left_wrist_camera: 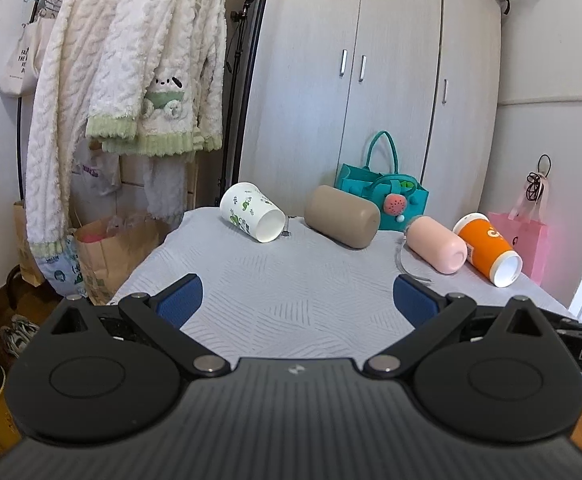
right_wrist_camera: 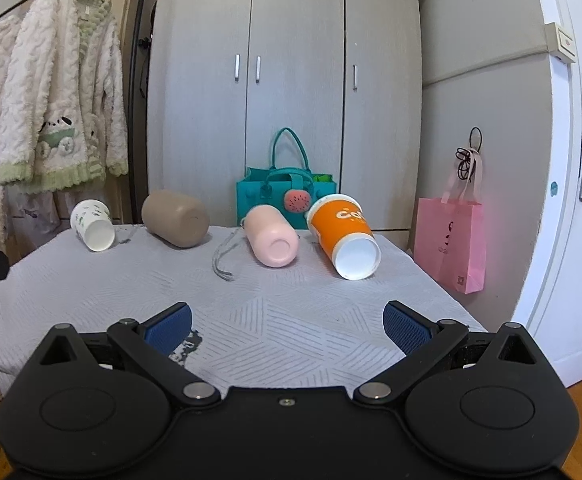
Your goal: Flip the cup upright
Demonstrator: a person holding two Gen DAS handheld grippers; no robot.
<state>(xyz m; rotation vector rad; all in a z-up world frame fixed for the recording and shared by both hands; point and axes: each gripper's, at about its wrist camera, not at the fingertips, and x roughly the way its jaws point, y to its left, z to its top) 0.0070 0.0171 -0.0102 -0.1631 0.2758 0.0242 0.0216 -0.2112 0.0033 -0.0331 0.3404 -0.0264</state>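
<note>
Both claws, left claw [left_wrist_camera: 297, 300] and right claw [right_wrist_camera: 287, 322], spread wide, empty, orange cup [right_wrist_camera: 343, 236] lying sideways, lettering partly legible

bright, even daylight fills both views; soft shadows lie under the tipped cups. a pinkish glow fringes the glossy pink paper bag [right_wrist_camera: 451, 240]. fisheye bending curves the grey wardrobe doors [left_wrist_camera: 371, 80]; corners vignette dark.

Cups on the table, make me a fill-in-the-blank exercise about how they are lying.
1. All four cups lie on their ____.
2. The cup farthest right, the orange cup, lies next to the ____ cup.
3. The white cup with green prints is farthest ____.
4. Both the left tool and the right tool are ____, holding nothing.

Missing words: sides; pink; left; open
</note>
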